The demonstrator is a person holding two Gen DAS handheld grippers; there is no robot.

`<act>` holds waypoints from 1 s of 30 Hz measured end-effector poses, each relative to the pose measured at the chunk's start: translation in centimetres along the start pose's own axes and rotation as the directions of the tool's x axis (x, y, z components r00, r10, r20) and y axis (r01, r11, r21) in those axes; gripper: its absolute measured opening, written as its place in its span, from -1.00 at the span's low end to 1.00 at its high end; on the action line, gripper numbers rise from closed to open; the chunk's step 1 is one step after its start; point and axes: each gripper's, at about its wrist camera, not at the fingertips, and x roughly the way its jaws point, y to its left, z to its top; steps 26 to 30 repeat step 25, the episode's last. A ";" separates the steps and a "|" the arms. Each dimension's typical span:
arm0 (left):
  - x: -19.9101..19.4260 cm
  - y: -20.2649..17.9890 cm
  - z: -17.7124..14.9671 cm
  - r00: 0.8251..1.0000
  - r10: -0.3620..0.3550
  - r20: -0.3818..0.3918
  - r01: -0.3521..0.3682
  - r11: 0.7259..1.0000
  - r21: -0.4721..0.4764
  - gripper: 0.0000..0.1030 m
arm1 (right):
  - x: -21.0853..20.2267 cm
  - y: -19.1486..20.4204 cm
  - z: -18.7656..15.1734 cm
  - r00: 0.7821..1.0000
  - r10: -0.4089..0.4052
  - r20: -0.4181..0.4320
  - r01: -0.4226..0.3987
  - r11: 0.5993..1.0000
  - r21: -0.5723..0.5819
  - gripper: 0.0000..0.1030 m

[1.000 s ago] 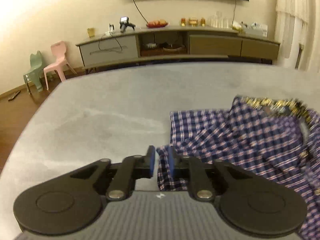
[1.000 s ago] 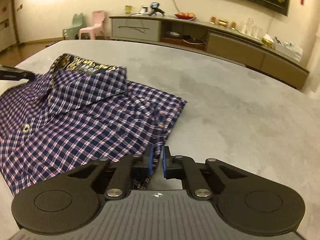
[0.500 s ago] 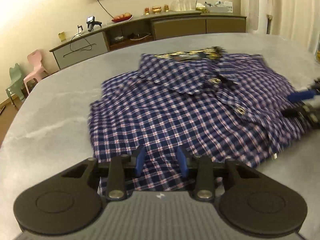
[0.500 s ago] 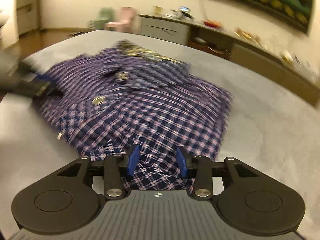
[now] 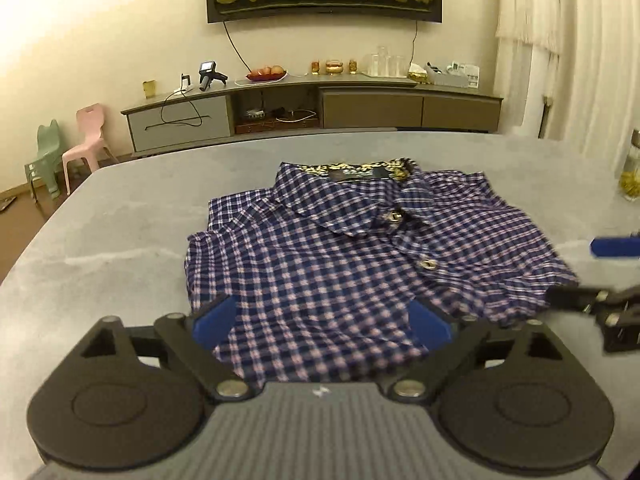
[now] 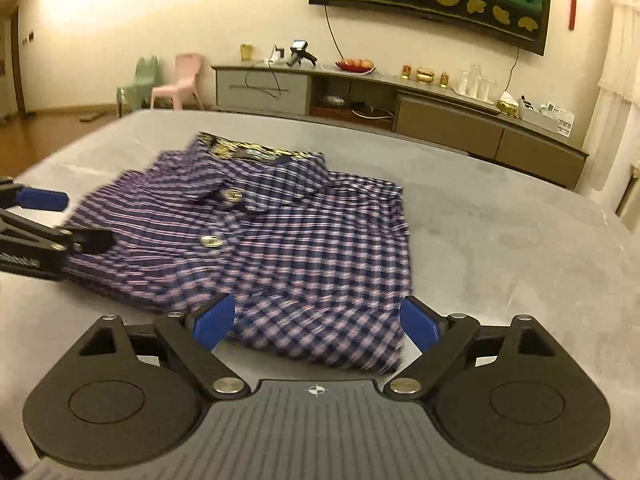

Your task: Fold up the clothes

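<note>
A folded navy plaid shirt (image 5: 360,248) lies flat on the grey table (image 5: 120,240), collar toward the far side, buttons up. My left gripper (image 5: 322,322) is open wide at the shirt's near left edge, holding nothing. My right gripper (image 6: 316,320) is open wide at the shirt's (image 6: 280,248) near right edge, holding nothing. Each gripper shows in the other's view: the right one at the right edge of the left wrist view (image 5: 600,272), the left one at the left edge of the right wrist view (image 6: 52,220).
A glass jar (image 5: 630,168) stands on the table at the far right. Beyond the table (image 6: 520,260) is a long low sideboard (image 5: 312,108) with small items, and two small plastic chairs (image 5: 72,148) on the floor at left.
Both grippers were shut on shirt edges a second ago. They carried the fabric over into the fold, opened and drew back. The shirt now lies folded and released.
</note>
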 end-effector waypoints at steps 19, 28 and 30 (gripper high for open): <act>-2.8 -2.5 -0.6 0.996 -0.092 0.011 0.092 0.987 -0.135 1.00 | -1.7 2.9 -1.3 1.000 -0.012 0.002 0.012 0.999 0.034 0.82; -2.6 -3.1 -0.4 0.998 -0.069 0.002 0.069 0.993 -0.101 1.00 | -1.7 2.8 -1.5 1.000 -0.015 0.001 0.015 0.999 0.038 0.82; -2.6 -3.1 -0.4 0.998 -0.069 0.002 0.069 0.993 -0.101 1.00 | -1.7 2.8 -1.5 1.000 -0.015 0.001 0.015 0.999 0.038 0.82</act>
